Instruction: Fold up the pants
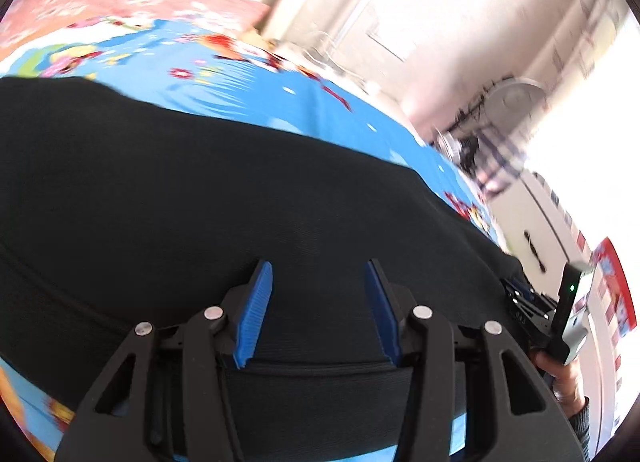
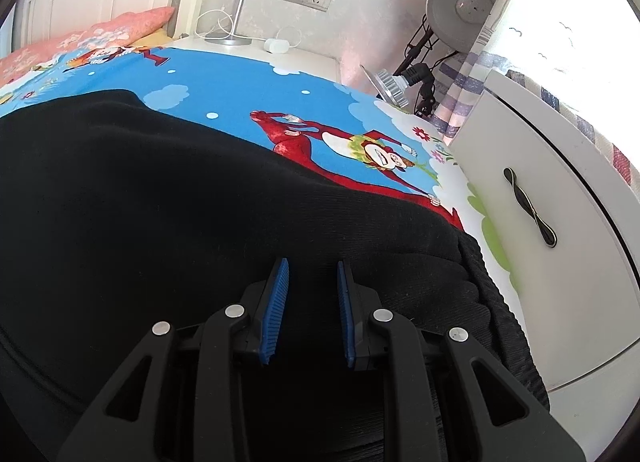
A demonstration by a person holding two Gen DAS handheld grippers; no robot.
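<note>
Black pants [image 2: 168,202] lie spread flat on the bed, on the blue cartoon sheet [image 2: 224,86], and cover most of it in both views. Landmark is the pants. Left gripper [image 1: 319,274] sits low over the cloth with jaws spread and nothing pinched; a fold edge or seam runs across just behind the blue pads [image 1: 256,314]. Left view is motion-blurred. Right gripper [image 2: 313,270] is also over the pants, near their ribbed waistband [image 2: 500,302] at the right edge; jaws stand at their narrowest with a slim gap between the pads, and I can't tell whether any cloth is caught. Right gripper body and a hand [image 1: 568,378] show at the right edge of the pants in the left view. Pink pillow [image 2: 120,28] beyond the pants' far end; white cabinet [image 2: 560,190] right of the waistband.
</note>
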